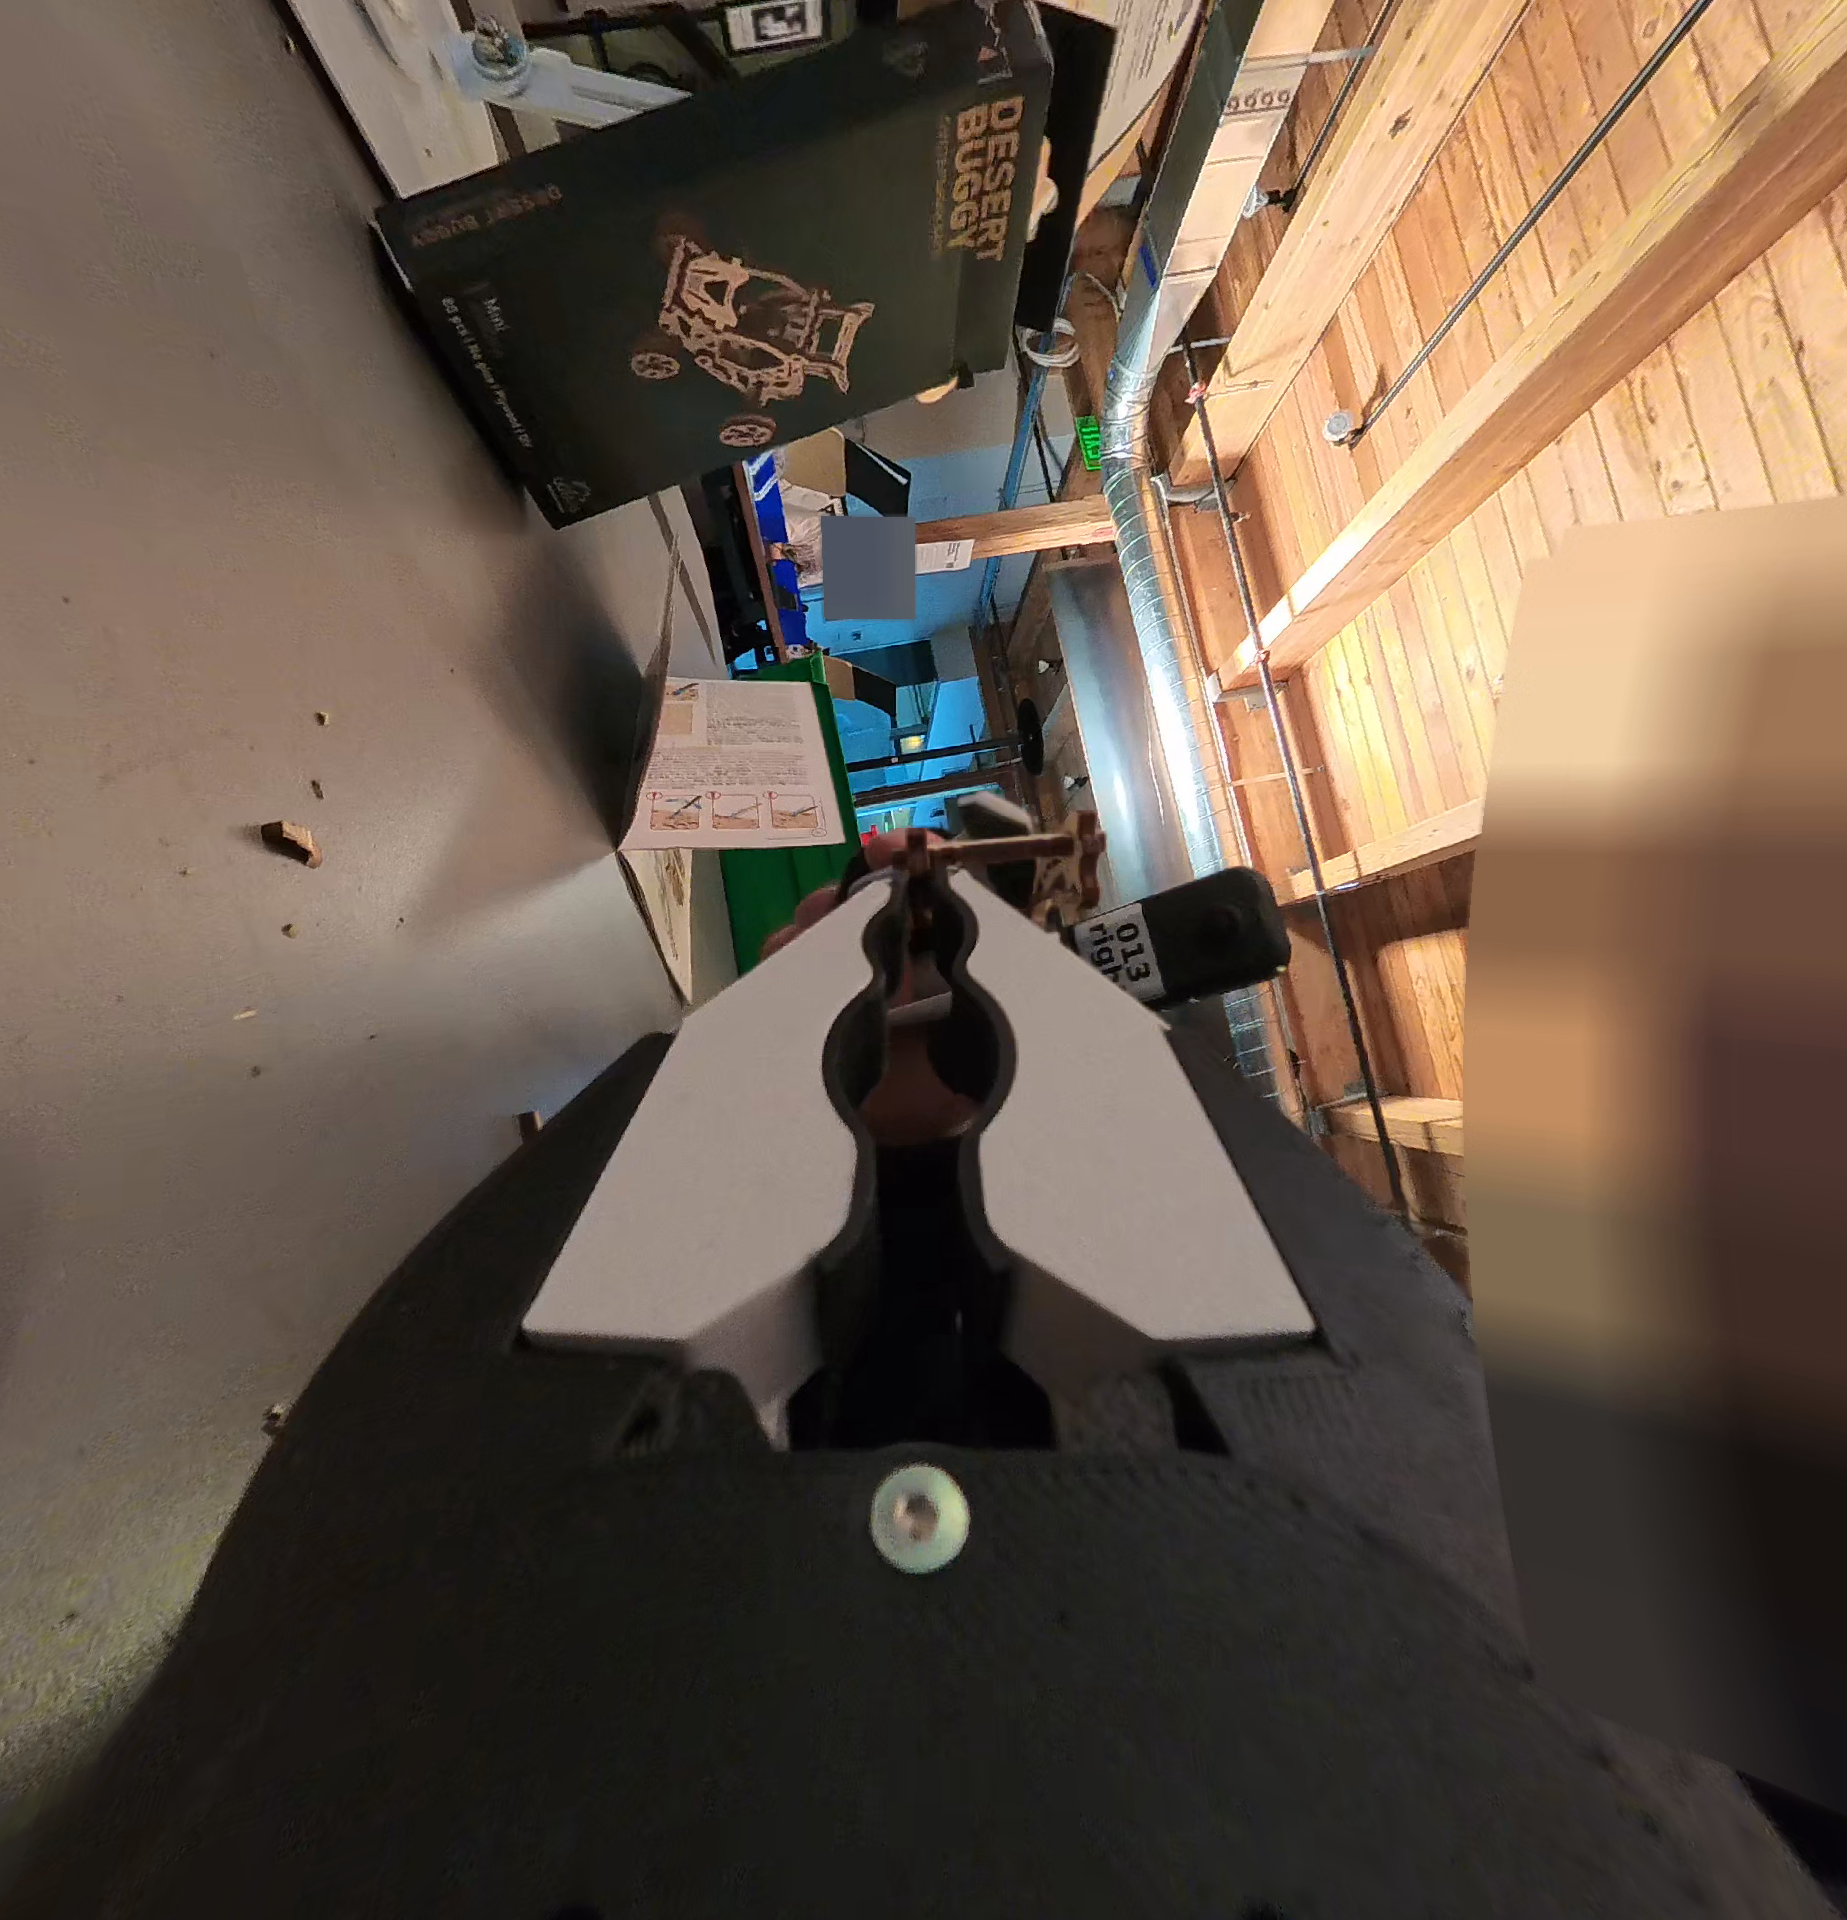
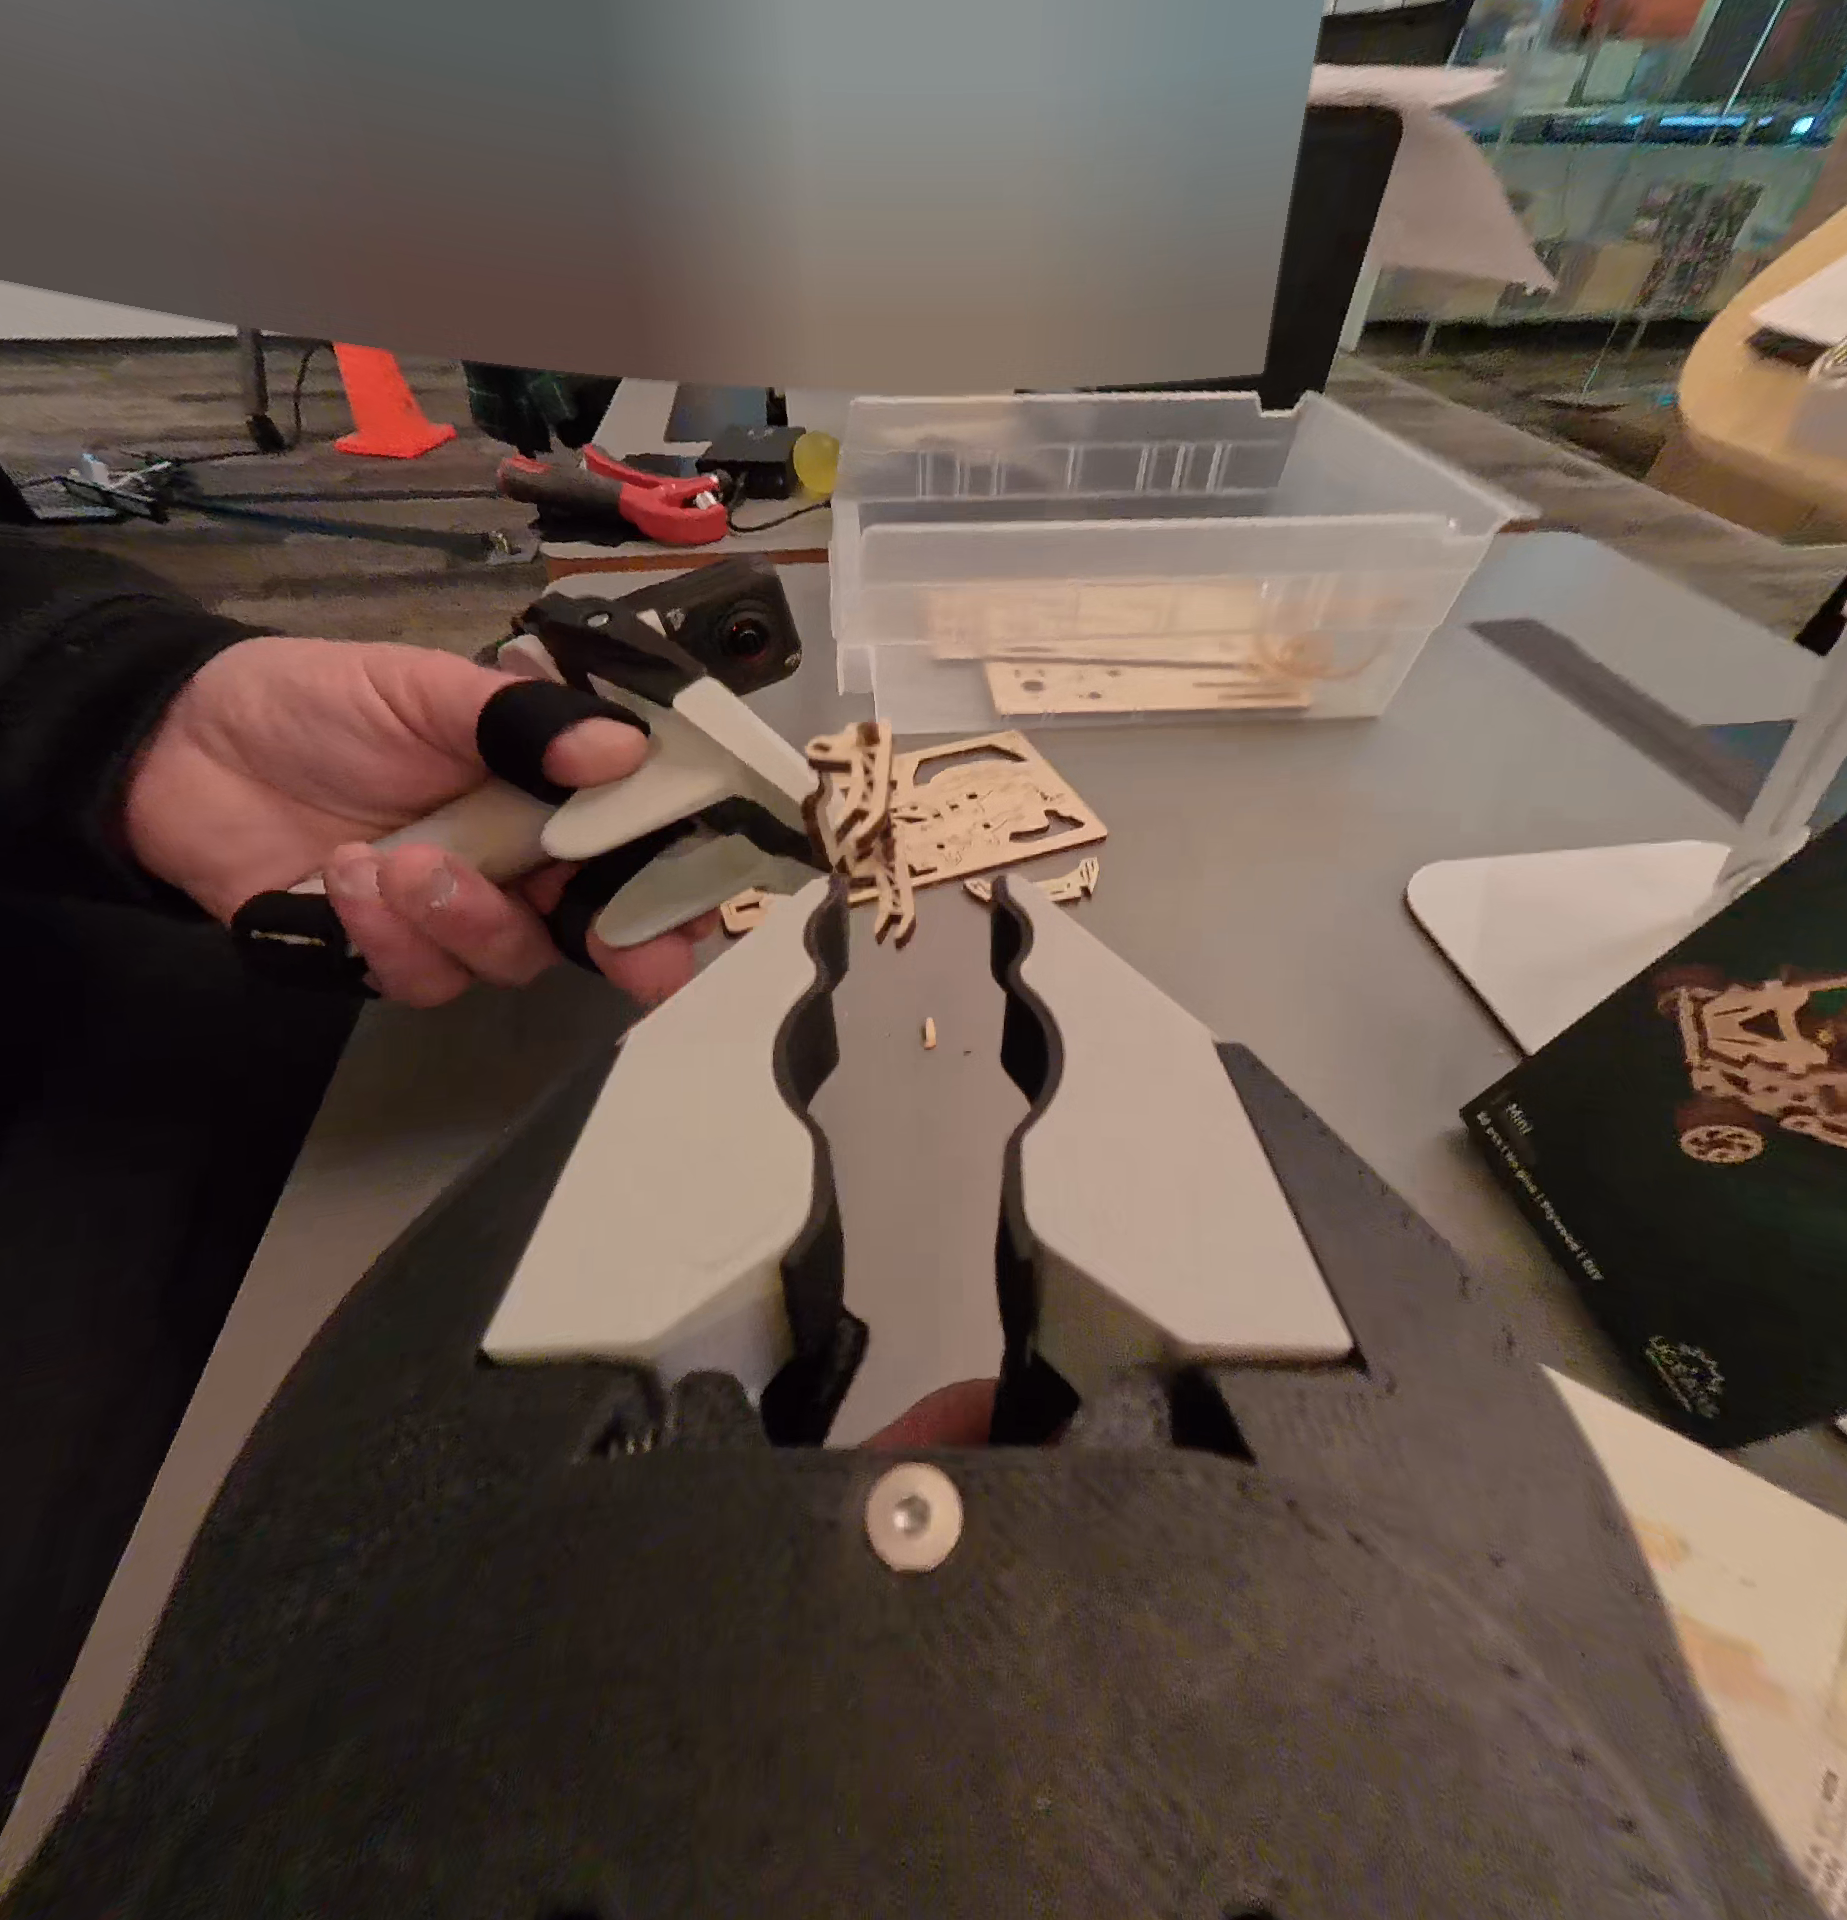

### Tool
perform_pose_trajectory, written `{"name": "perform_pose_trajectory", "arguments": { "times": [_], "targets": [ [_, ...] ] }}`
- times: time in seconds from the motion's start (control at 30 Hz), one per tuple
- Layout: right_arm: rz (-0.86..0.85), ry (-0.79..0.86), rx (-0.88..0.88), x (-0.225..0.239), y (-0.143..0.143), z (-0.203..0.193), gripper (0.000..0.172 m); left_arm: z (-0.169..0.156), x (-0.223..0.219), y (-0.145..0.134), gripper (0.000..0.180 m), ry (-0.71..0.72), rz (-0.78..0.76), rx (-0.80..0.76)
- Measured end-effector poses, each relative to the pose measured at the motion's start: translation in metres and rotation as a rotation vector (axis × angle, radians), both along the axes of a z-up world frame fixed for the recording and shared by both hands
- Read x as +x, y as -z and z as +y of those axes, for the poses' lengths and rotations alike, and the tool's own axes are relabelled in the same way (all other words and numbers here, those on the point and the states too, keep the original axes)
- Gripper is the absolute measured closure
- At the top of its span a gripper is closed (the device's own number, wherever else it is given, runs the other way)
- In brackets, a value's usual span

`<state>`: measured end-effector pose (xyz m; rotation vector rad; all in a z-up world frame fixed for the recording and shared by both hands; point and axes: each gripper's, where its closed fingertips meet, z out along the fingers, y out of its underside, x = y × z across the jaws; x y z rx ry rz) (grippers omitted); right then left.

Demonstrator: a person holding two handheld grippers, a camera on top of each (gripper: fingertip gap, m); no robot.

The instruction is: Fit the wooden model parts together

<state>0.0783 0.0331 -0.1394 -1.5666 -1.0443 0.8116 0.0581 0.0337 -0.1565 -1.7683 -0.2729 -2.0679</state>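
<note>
- Grey table (image 2: 1314,935) is carrying everything: a clear plastic bin (image 2: 1158,561) of uncut wooden sheets at the back, a dark kit box (image 2: 1729,1143) at the right, and a punched-out wooden sheet (image 2: 1002,821) lying flat in the middle.
- Left gripper (image 2: 810,831), held in a person's hand (image 2: 327,790), is clamping a partly built wooden assembly (image 2: 862,821) above the table, just ahead of the right gripper's fingertips. Its pads are pressing on one edge of the piece, and the rest is hanging free.
- Right gripper (image 2: 919,904) is standing with jaws wide apart and nothing between them; only bare table and a small wood crumb (image 2: 929,1031) are showing in the gap.
- Loose small parts (image 2: 1044,885) are lying just beside the punched sheet, near the right fingertips.
- Judgement on the step: the right gripper is probably going for the next loose part. It should be taken by its flat faces, with the tab left clear, while the left side is keeping the assembly steady and the slot turned toward the incoming piece. Thin plywood will likely snap if pushed in askew.
- View differences: the right wrist view is giving the whole layout and the assembly's side profile. The left wrist view is showing the assembly (image 1: 1002,850) edge-on at its own fingertips (image 1: 914,883), plus an open instruction leaflet (image 1: 732,769) and ceiling, but none of the loose parts.
</note>
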Motion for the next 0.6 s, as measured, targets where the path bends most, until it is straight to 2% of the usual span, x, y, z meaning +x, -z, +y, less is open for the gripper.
{"name": "perform_pose_trajectory", "arguments": {
  "times": [0.03,0.23,0.47,0.6],
  "targets": [
    [-0.004,-0.010,-0.002,-0.002,0.002,-0.002,0.148,0.000,0.000,0.001,0.179,0.000,-0.001,-0.003],
    [-0.043,-0.014,-0.019,-0.009,0.015,-0.002,0.149,-0.002,0.002,-0.004,0.179,0.013,-0.060,-0.013],
    [-0.036,0.005,0.031,-0.011,0.010,-0.004,0.164,-0.001,0.004,-0.005,0.179,0.020,-0.092,-0.019],
    [-0.040,0.018,0.037,-0.009,0.011,-0.003,0.164,-0.001,0.006,-0.005,0.179,0.021,-0.094,-0.021]
  ]
}}
